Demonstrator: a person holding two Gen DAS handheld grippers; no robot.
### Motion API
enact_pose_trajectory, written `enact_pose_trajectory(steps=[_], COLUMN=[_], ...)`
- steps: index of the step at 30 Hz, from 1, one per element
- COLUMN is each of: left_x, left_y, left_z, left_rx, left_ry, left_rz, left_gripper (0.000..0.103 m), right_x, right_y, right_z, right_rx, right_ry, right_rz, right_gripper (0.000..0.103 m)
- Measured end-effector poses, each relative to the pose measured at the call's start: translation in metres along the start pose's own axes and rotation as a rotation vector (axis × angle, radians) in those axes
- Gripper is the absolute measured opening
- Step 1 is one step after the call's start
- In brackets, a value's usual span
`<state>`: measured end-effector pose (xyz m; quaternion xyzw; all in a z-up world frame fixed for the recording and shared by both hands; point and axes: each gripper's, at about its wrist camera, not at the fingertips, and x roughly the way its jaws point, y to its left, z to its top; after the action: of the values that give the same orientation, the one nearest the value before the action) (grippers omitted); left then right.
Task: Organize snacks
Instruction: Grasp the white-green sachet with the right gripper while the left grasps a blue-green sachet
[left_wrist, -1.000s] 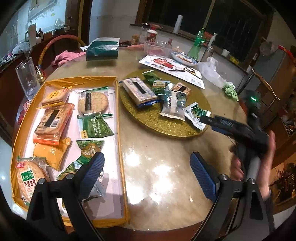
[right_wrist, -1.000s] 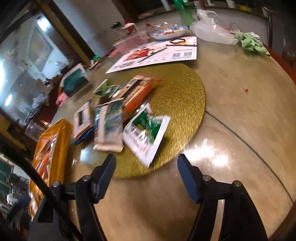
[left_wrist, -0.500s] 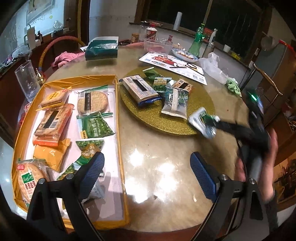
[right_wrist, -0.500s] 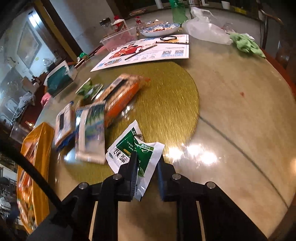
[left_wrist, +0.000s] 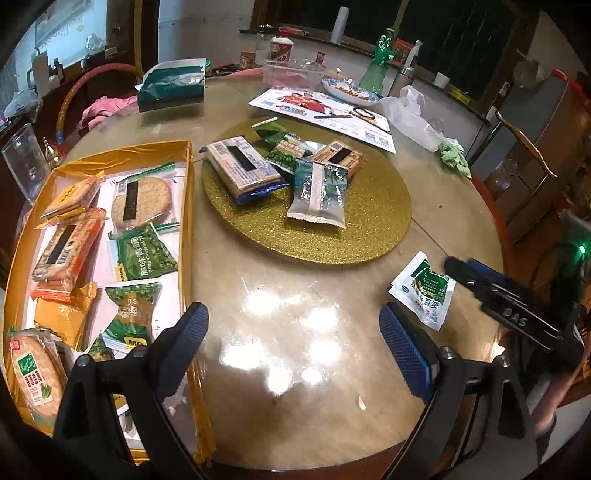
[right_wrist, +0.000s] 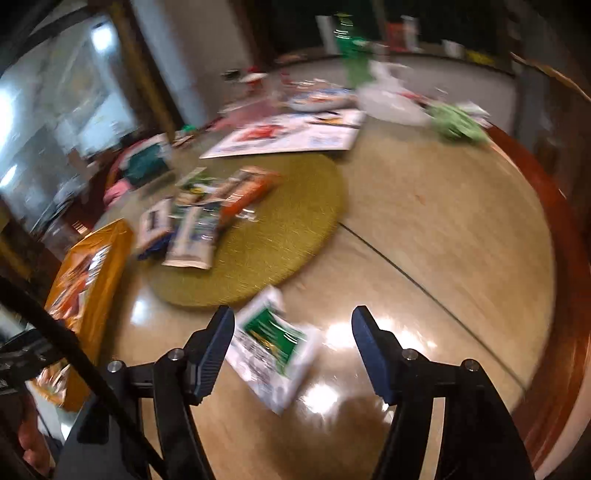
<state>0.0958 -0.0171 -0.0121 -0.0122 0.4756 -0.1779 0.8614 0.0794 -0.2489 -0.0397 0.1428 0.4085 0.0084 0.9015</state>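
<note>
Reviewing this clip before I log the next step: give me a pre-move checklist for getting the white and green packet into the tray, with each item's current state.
1. Right gripper jaws open: ok.
2. White and green sachet lying free on the marble table, off the gold turntable: ok.
3. Sachet between the right jaws: ok, it sits nearer the left jaw; whether it touches it, cannot tell (motion blur).
4. Left gripper open and holding nothing: ok.
5. Room in the yellow tray for one more packet: cannot tell, most of it is covered in snacks.
6. Path from sachet to tray across the table unobstructed apart from the left gripper: ok.
</note>
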Motion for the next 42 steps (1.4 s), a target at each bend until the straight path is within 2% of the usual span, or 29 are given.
enact_pose_trajectory(steps=[3,6,10,14,17,18,19,23,24,27,31,32,36,38,40,41,42], left_x=[-0.002,-0.007,-0.003,0.004,0.007,0.010,0.012,0.030,0.036,0.058,0.092,0.099,0.134,0.148,0.162,0.164,0.160], left_y=[0.000,0.000,0.002,-0.001,-0.005,-0.007,-0.009,-0.018,-0.021,-0.027,-0.034,-0.036,-0.041,-0.045,-0.048,-0.046,-0.043], left_z=[0.000,-0.002,0.000,0.002,0.003,0.003,0.004,0.014,0.020,0.039,0.070,0.077,0.102,0.106,0.105,0.102,0.101], left_rx=[-0.004,0.002,-0.011,-0.011,0.001,0.010,0.017,0.046,0.050,0.049,0.062,0.068,0.081,0.096,0.126,0.121,0.110], left_ry=[-0.002,-0.016,-0.012,-0.001,0.003,0.007,0.010,0.028,0.034,0.061,0.084,0.083,0.108,0.130,0.161,0.153,0.135], left_rz=[0.003,0.005,0.004,0.000,0.000,0.002,0.006,0.027,0.028,0.038,0.093,0.118,0.180,0.183,0.231,0.228,0.222], left_gripper=[0.094,0.094,0.094,0.094,0.094,0.094,0.094,0.094,0.094,0.094,0.093,0.093,0.093,0.090,0.071,0.069,0.060], right_x=[0.023,0.048,0.040,0.033,0.032,0.031,0.030,0.022,0.020,0.017,0.017,0.017,0.016,0.017,0.016,0.015,0.015], right_y=[0.021,0.032,0.036,0.028,0.024,0.023,0.023,0.006,-0.002,-0.024,-0.022,-0.023,-0.027,-0.029,-0.030,-0.029,-0.029], right_z=[0.006,-0.001,-0.020,-0.033,-0.036,-0.037,-0.039,-0.038,-0.037,-0.034,-0.040,-0.042,-0.045,-0.046,-0.046,-0.047,-0.047], right_rx=[-0.141,-0.224,-0.240,-0.171,-0.124,-0.120,-0.120,-0.013,0.032,0.177,0.182,0.194,0.225,0.232,0.234,0.235,0.236], right_ry=[0.046,0.123,0.137,0.139,0.104,0.095,0.084,0.059,0.050,0.011,-0.057,-0.070,-0.079,-0.082,-0.083,-0.083,-0.085], right_rz=[0.075,0.033,0.006,-0.084,-0.095,-0.107,-0.138,-0.169,-0.170,-0.148,-0.156,-0.136,-0.103,-0.087,-0.081,-0.079,-0.079], right_gripper=[0.066,0.066,0.066,0.067,0.066,0.060,0.049,0.039,0.024,0.022,0.022,0.022,0.022,0.022,0.022,0.022,0.022])
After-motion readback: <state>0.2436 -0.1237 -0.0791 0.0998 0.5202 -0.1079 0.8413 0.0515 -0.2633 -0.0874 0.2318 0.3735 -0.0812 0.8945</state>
